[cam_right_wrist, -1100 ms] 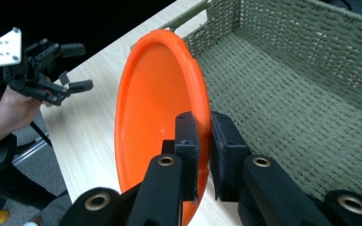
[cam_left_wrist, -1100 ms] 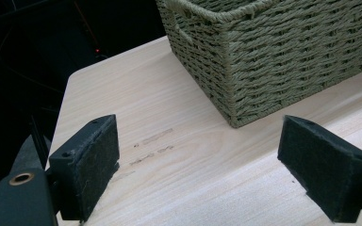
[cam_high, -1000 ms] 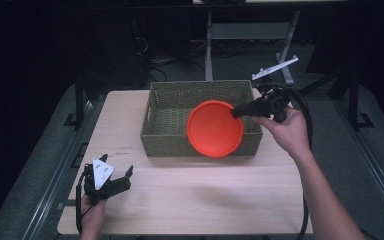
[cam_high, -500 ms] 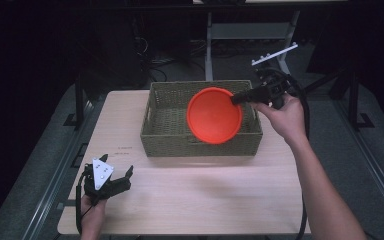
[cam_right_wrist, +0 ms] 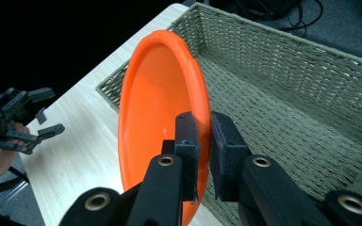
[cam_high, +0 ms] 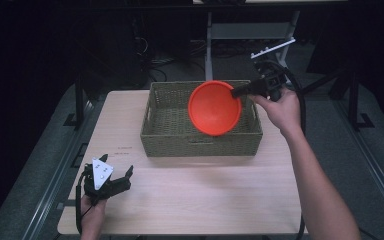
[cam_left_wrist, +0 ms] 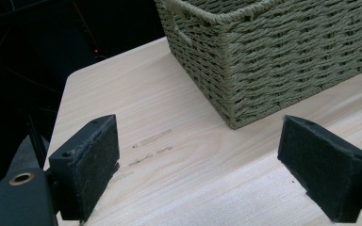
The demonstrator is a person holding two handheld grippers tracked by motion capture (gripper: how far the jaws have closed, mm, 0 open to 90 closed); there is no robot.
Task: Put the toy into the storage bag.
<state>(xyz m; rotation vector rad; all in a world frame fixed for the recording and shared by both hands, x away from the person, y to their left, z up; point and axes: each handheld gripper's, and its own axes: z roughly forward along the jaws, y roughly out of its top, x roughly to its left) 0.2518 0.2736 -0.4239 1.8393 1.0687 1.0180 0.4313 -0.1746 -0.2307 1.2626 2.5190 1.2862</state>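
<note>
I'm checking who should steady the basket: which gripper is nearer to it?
Right. The right gripper holds the orange plate over the basket; the left gripper rests apart, near the table's front-left corner.

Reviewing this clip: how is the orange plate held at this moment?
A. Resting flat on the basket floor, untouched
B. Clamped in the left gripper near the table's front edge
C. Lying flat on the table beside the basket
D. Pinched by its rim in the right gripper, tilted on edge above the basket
D: the right gripper has its jaws shut on the rim of the orange plate, which hangs tilted over the woven basket.
</note>
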